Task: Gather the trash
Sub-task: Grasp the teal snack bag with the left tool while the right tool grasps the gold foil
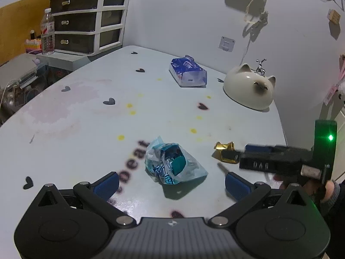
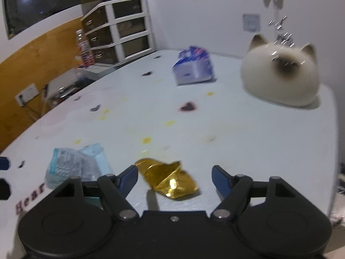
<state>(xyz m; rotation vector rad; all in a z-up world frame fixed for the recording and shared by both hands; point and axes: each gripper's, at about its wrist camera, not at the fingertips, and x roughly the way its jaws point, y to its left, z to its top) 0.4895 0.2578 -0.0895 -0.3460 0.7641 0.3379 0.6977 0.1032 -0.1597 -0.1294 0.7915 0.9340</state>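
At the far left, past the rounded edge of the pale surface [image 1: 86,116], a white-framed drawer unit [image 1: 86,21] with dark drawers stands beside a clear plastic bottle [image 1: 47,34]. The left half of the surface lies open, glossy and flat, marked only with printed hearts and yellow dots. Near the front, the left gripper [image 1: 171,183] has its jaws spread wide, touching nothing; just ahead of them, roughly centred in the gap, lies a crumpled blue-and-clear plastic wrapper [image 1: 172,164] (thin, crinkly film with something teal inside). Behind it, well apart, sits a soft blue tissue pack [image 1: 188,72]. Just right of the wrapper lies a creased gold foil wrapper [image 2: 168,179], shiny and folded into sharp facets; the right gripper [image 2: 174,178] has its jaws parted on either side of it, the foil between them with a clear gap to the right pad, so nothing is pressed. Toward the back right corner, close to the wall, a smooth cream cat-shaped ceramic piece [image 1: 250,88] rests near the surface's right edge, which drops away just beyond it.
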